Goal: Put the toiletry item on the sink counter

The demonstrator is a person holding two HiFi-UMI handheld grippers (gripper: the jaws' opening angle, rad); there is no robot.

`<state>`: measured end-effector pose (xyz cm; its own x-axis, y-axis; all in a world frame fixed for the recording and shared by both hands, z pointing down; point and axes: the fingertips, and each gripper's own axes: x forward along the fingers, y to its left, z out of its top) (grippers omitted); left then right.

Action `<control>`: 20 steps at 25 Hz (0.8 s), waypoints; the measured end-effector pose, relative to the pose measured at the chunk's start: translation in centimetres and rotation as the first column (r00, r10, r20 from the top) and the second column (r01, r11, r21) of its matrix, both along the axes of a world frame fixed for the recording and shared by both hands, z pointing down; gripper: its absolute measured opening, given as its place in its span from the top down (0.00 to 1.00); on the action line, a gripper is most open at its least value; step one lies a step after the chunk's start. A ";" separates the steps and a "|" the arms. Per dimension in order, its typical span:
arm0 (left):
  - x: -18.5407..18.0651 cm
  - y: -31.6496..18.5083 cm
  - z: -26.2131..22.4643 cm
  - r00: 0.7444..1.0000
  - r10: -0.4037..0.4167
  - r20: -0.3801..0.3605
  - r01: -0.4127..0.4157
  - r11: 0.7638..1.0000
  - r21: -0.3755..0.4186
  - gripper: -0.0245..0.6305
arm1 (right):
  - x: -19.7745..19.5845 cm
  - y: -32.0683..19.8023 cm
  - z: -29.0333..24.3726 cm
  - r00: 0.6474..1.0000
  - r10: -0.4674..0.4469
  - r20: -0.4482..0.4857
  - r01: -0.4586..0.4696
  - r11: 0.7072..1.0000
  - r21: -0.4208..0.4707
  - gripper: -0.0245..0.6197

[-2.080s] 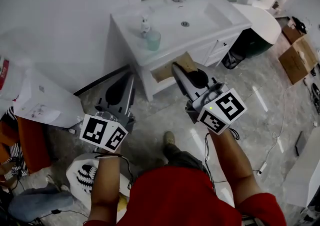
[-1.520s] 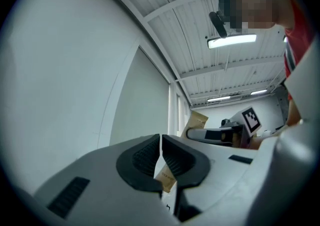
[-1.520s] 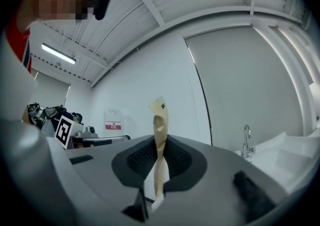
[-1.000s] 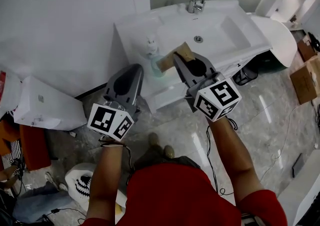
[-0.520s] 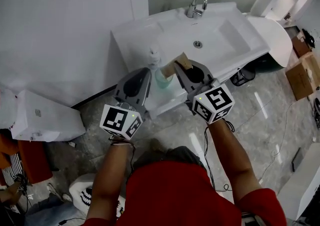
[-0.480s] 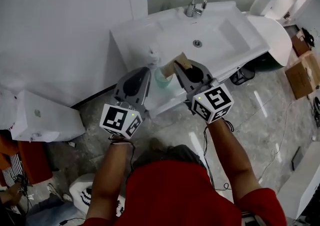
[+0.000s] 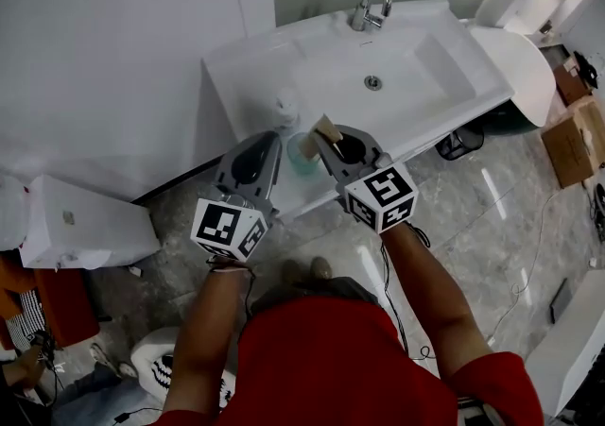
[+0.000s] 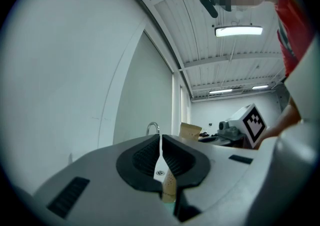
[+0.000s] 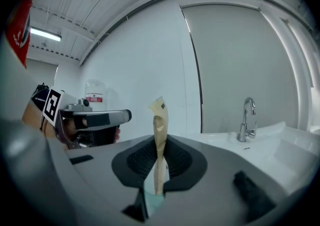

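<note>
The right gripper (image 7: 331,141) has its jaws clenched on a thin tan tube (image 7: 324,126), held on end above the front of the bench (image 7: 244,65). It is just beside a green cup (image 7: 301,151) and a pump bottle (image 7: 285,110). The left gripper (image 7: 267,139) is alongside, jaws pressed together on nothing. Let go upright, the tube would likely topple. Lowered carelessly, it could knock the cup. Released too near the edge, it could fall to the floor.

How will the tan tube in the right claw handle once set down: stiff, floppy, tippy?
Probably soft: the tan tube kinks slightly above the right claw. Likely light, being thin. Stood on end on the sink counter it may tip.
</note>
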<state>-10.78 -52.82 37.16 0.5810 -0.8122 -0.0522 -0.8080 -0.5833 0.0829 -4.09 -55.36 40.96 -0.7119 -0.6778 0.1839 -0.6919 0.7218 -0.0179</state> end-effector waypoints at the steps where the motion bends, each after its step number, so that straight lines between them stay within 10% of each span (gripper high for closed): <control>1: 0.0 -0.2 0.0 1.000 -0.002 0.002 0.002 1.000 0.000 0.92 | 0.0 -0.2 0.4 1.000 -0.003 -0.005 0.003 1.000 -0.011 0.89; 20: 0.5 -1.6 1.2 1.000 -0.014 -0.009 0.014 0.999 -0.036 0.92 | -0.5 -1.6 5.8 0.992 -0.069 -0.106 0.050 0.984 -0.169 0.86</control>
